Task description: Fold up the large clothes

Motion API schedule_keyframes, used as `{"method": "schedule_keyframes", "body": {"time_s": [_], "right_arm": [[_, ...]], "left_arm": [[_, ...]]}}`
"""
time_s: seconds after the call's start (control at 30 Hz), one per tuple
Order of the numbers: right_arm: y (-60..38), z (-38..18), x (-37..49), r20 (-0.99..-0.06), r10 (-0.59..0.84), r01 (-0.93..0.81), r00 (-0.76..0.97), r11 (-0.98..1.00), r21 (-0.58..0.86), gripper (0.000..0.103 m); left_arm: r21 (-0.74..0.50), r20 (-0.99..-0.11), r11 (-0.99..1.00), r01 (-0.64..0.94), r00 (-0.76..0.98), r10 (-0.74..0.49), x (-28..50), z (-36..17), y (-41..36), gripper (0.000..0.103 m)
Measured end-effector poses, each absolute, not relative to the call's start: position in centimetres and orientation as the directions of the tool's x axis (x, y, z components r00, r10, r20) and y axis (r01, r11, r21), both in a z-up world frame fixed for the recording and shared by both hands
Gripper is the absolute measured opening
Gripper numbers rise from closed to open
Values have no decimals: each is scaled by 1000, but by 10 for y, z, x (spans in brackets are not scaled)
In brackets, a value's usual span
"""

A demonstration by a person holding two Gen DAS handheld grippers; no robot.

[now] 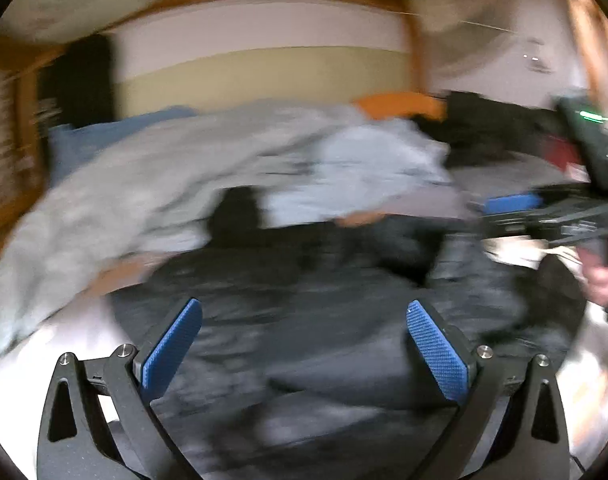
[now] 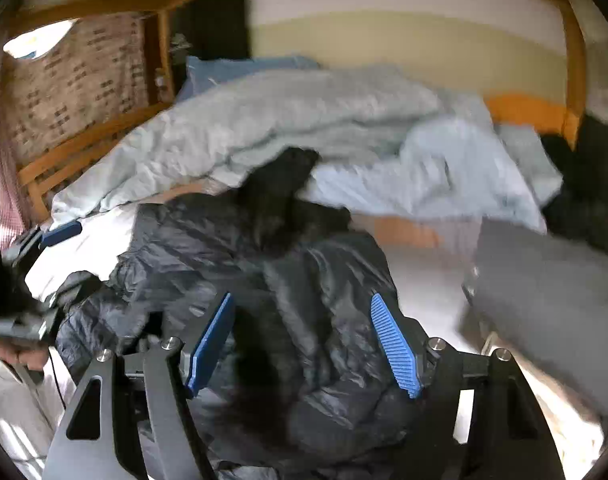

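A dark, shiny padded jacket lies crumpled on the bed, and its black fur-trimmed part points toward the duvet. My left gripper hovers over the jacket with its blue pads wide apart and nothing between them. My right gripper is open too, above the jacket's middle, and its pads do not press on the fabric. In the left wrist view, one blue pad of the right gripper shows at the right edge, with a hand on its handle. The view is blurred.
A pale blue duvet is bunched across the far half of the bed. A grey garment lies on the white sheet at the right. An orange pillow and a wooden bed frame border the bed.
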State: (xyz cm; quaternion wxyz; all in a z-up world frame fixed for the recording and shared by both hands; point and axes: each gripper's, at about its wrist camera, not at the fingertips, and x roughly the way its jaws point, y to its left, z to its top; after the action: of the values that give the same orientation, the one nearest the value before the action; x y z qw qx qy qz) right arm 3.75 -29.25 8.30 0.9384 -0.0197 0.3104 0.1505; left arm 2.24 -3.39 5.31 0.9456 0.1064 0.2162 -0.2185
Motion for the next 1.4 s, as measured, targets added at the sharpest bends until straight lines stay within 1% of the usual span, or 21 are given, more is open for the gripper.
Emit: {"method": "schedule_keyframes", "body": {"time_s": [0.07,0.13,0.2,0.23,0.27,0.3,0.33,0.43,0.5,0.67,0.7,0.77,0.83,0.87,0.9,1.0,1.03,1.1,1.23,1.33,1.4], "right_arm": [[-291,71,50,-674,355,-375,648,919,124,73],[-282,53,59,-753,358,-397,552,907,140,74],[-275,35,66,-801,300,-360,518,926,114,74],[-273,31,67,-806,287,-352,518,930,104,74],[-271,29,66,-809,266,-354,523,932,78,74],[-268,27,64,-804,224,-350,550,936,22,74],[-265,24,64,-798,167,-338,579,940,-48,74],[-259,8,71,-738,-124,-219,663,911,-350,74],[-268,3,81,-693,-243,-136,678,886,-444,74],[-311,18,93,-692,-323,44,646,920,-388,72],[-317,27,91,-666,-336,76,665,918,-388,72],[-318,38,82,-619,-364,116,696,907,-404,72],[-328,51,75,-565,-404,179,719,894,-412,71],[-331,57,76,-573,-373,172,730,911,-374,71],[-335,63,74,-597,-304,138,743,942,-307,71],[-337,77,66,-627,-96,15,773,991,-133,71],[-332,79,64,-640,-40,-34,767,994,-103,71],[-320,80,60,-651,3,-81,759,993,-90,71],[-290,70,64,-694,35,-148,719,984,-104,71],[-272,62,63,-699,43,-192,713,972,-137,71],[-266,57,62,-708,44,-206,705,968,-144,71]], "left_arm": [[117,-466,855,506,788,-402,23,53,-51,102],[110,-513,855,506,766,-387,29,46,-62,102],[114,-583,860,497,735,-347,37,33,-67,102],[151,-610,862,483,732,-303,40,24,-70,102],[219,-628,868,446,745,-225,43,15,-72,103],[277,-627,875,396,765,-148,46,8,-70,102],[300,-614,886,353,782,-103,48,4,-65,102],[325,-521,926,193,854,4,47,13,-43,102],[345,-481,930,125,875,61,47,20,-30,103],[278,-508,960,34,854,117,53,29,2,103],[267,-511,964,15,850,129,54,30,9,103],[286,-495,956,-67,844,207,57,33,21,103],[276,-493,955,-108,837,237,64,36,35,103],[260,-500,959,-111,835,232,64,37,41,103],[233,-501,967,-103,840,210,65,39,46,103],[147,-521,988,38,852,45,64,45,45,103],[126,-522,987,100,853,-20,62,47,40,103],[114,-523,972,206,844,-118,57,47,23,103],[76,-574,908,412,763,-298,47,32,-18,103],[188,-602,890,417,764,-231,45,18,-51,103],[231,-619,881,413,761,-194,51,10,-63,103]]}}
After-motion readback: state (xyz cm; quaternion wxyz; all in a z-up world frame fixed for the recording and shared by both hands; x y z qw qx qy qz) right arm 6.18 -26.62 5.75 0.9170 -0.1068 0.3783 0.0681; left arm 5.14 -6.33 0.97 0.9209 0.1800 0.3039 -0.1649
